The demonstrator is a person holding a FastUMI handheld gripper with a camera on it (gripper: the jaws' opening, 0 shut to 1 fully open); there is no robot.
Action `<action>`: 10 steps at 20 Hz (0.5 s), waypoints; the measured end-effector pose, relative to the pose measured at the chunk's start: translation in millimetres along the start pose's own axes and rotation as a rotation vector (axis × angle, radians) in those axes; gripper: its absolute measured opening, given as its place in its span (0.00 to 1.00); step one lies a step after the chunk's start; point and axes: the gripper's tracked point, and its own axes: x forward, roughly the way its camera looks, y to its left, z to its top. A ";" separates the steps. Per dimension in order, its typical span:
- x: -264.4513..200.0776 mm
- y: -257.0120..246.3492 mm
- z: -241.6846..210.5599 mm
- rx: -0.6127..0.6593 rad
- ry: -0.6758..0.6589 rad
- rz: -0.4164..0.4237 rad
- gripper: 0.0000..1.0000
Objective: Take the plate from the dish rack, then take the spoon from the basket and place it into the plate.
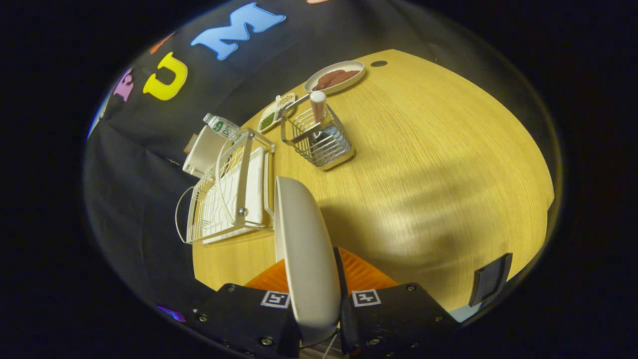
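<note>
Hand-held gripper [315, 299]: fingers closed on the rim of the plate [305, 244], one on each face. Plate held on edge, standing up between the fingers and reaching ahead of them, clear of the surface [438, 164].

Surface: pale wood grain, open and bare to the right of the fingers and ahead.

Dish rack [227, 194]: white wire, ahead and left of the fingers, just beside the held plate; no plate left in it as far as can be seen. A white board-like item [204, 149] and a bottle [222, 125] sit beyond it.

Basket [319, 137]: wire, beyond the plate tip, well ahead of the fingers. Spoon [295, 103] handle seems to lean out of its far-left side; an upright, pale-topped item [318, 107] stands inside. Which is which is hard to confirm at this size.

Farther off: oval dish with brown food [336, 76], small divided tray [277, 111].

Step judged: plate taken from rack, first part done; plate not yet set down. Next move calls for laying the plate flat on the bare surface to the right, letting go, then reaching to the basket for the spoon. Watch tilt on release; edge grip may let it roll.
</note>
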 end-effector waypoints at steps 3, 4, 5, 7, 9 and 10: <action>2.9 -6.8 -0.3 0.027 -0.011 0.048 0.30; 1.5 -13.7 2.8 0.022 -0.018 0.038 0.31; 4.3 -20.7 1.3 0.017 -0.021 0.028 0.31; 7.7 -33.1 5.5 0.043 -0.032 0.012 0.37; 5.2 -48.7 12.0 0.055 -0.045 -0.022 0.42; 1.5 -58.9 14.9 0.032 -0.058 -0.061 0.49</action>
